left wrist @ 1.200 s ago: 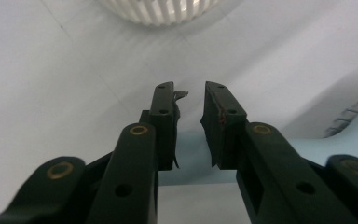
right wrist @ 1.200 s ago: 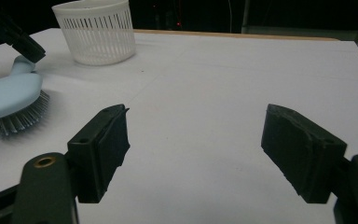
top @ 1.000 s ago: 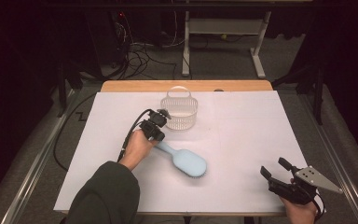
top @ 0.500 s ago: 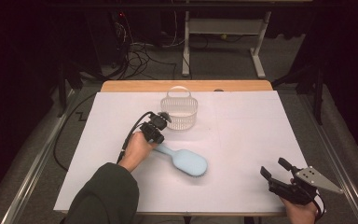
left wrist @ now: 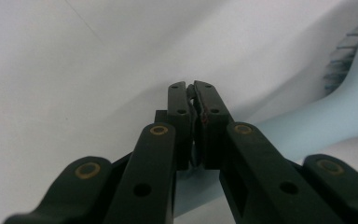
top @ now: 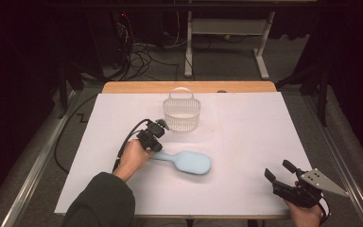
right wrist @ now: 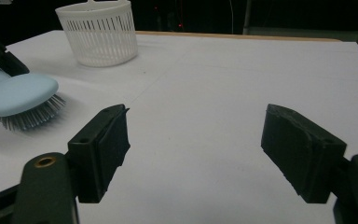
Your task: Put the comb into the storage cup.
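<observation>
A light-blue hairbrush [top: 189, 162] lies bristles-down on the white table cover, its handle pointing left. My left gripper [top: 152, 146] points down at the end of that handle. In the left gripper view its jaws [left wrist: 194, 88] stand shut, pad against pad, and the brush handle [left wrist: 307, 126] runs beneath and behind them. A white slotted basket [top: 182, 113] stands upright just beyond. My right gripper [top: 276, 169] rests open near the front right corner with nothing between its pads [right wrist: 196, 140]. From there the brush [right wrist: 18, 93] and the basket [right wrist: 100, 35] lie far off at the left.
White paper [top: 246, 132] covers the table, with a wooden edge [top: 189, 86] along the back. A black cable [top: 123, 146] trails from the left gripper. Metal rails run down both sides, and a desk frame [top: 227, 33] stands on the floor behind.
The left gripper has settled slightly lower over the brush handle's end. Brush, basket and right gripper have not moved.
</observation>
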`<state>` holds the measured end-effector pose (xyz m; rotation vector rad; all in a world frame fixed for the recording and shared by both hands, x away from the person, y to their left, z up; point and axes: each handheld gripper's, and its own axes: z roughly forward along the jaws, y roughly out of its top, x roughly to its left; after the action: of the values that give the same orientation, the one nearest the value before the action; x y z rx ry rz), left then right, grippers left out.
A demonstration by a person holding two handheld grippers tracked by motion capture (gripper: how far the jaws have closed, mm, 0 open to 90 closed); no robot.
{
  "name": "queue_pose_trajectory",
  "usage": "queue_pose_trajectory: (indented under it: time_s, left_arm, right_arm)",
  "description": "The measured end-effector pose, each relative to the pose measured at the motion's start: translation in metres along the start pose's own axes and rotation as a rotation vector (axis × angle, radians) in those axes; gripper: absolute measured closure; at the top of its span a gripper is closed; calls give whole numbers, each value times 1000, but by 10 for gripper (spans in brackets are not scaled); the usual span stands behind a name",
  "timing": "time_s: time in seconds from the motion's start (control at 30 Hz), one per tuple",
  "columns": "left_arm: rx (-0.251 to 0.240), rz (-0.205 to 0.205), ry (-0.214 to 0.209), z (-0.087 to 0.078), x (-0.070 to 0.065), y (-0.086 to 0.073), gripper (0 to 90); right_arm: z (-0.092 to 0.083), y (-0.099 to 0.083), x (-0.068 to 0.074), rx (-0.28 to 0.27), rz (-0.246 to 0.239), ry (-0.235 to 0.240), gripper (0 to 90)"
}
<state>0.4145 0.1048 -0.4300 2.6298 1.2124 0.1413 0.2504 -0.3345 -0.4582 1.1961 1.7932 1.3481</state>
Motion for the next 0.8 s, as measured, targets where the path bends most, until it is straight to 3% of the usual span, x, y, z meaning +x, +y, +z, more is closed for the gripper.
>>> queue_pose_trajectory:
  time_s: [0.4,0.8]
  left_arm:
    - [-19,4,-58,-4,-6,-24,862]
    - [-93,6,-109,-8,-16,-53,861]
  right_arm:
    - [0,0,0,1,0,-1,236]
    - [0,0,1,-1,1,-1,236]
